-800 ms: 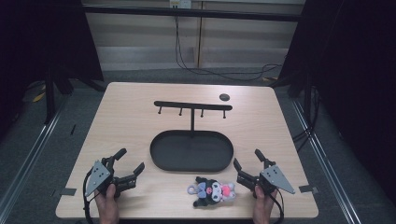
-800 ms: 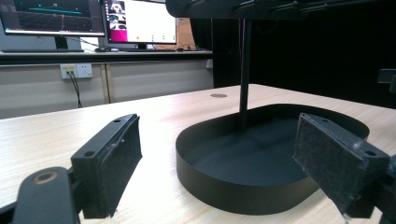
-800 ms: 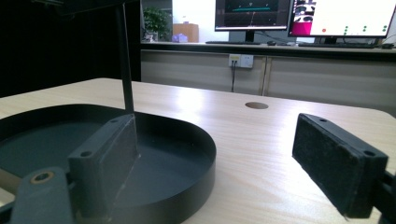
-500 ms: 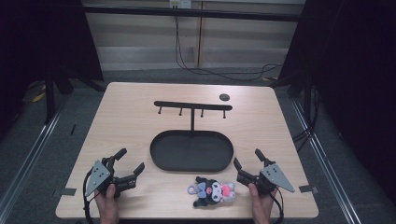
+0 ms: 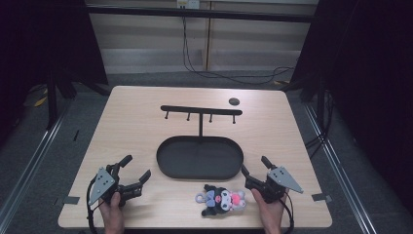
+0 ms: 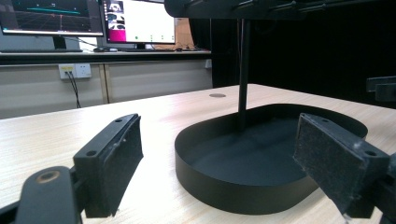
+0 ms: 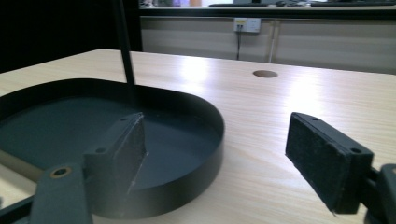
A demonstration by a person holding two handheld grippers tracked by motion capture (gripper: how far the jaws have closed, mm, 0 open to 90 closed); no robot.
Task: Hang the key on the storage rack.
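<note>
The plush toy (image 5: pixel 223 199) lies on the table (image 5: pixel 136 126) near its front edge, just left of the right gripper (image 5: pixel 254 171) and apart from it — well right of the left gripper (image 5: pixel 136 167). Both grippers stand spread, nothing between the jaws. The toy's long axis runs left to right, roughly along the front edge; which end is its head I cannot tell. The black tray (image 5: pixel 199 157) sits just behind it — bare wood stretches between toy and left gripper.
</note>
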